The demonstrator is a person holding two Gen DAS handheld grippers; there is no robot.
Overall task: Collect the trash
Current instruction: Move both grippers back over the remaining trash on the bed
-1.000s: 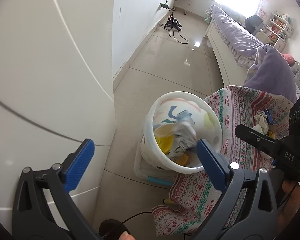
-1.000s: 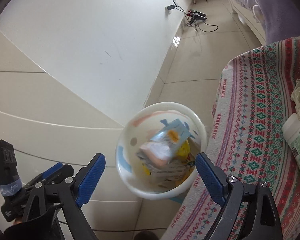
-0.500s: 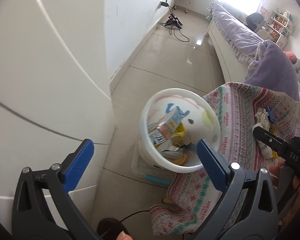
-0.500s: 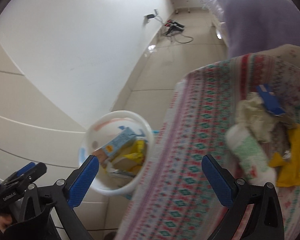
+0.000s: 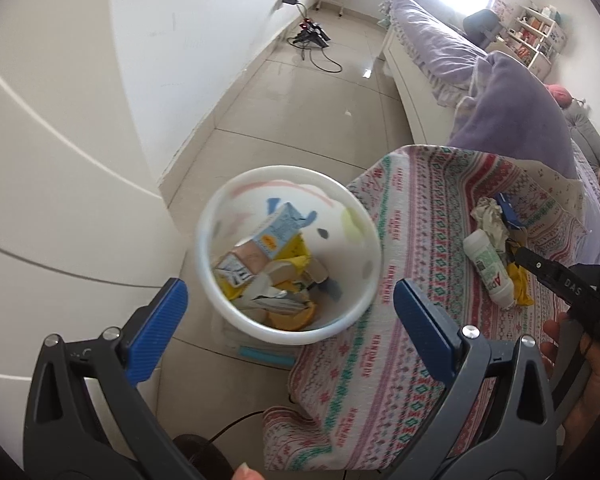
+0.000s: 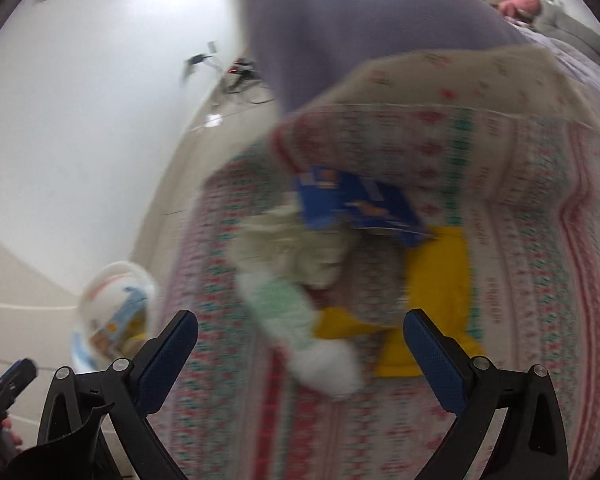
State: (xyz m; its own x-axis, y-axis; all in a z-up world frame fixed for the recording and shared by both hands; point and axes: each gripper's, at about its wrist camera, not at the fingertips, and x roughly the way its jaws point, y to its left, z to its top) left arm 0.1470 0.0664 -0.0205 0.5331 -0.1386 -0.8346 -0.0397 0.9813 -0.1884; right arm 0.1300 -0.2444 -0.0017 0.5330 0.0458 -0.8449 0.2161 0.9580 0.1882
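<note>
A white bin (image 5: 224,208) holding cartons and wrappers stands on the floor beside a patterned cloth (image 5: 416,240); it shows small in the right wrist view (image 6: 100,280). My left gripper (image 5: 290,306) is open and empty above the bin. My right gripper (image 6: 300,344) is open and empty, facing a trash pile on the cloth: a white-green bottle (image 6: 296,320) lying down, crumpled tissue (image 6: 288,248), a blue packet (image 6: 356,204) and a yellow wrapper (image 6: 440,276). The bottle (image 5: 488,264) and tissue (image 5: 490,220) also show in the left wrist view. The right wrist view is blurred.
A white curved cabinet (image 5: 60,160) stands left of the bin. A purple blanket (image 5: 512,116) and bed (image 5: 420,36) lie behind the cloth. Cables (image 5: 316,40) lie on the tiled floor by the far wall.
A blue-and-orange carton dropped from the air into the bin. My right gripper swung right from the bin toward the trash pile on the cloth. My left gripper shifted slightly, still over the bin.
</note>
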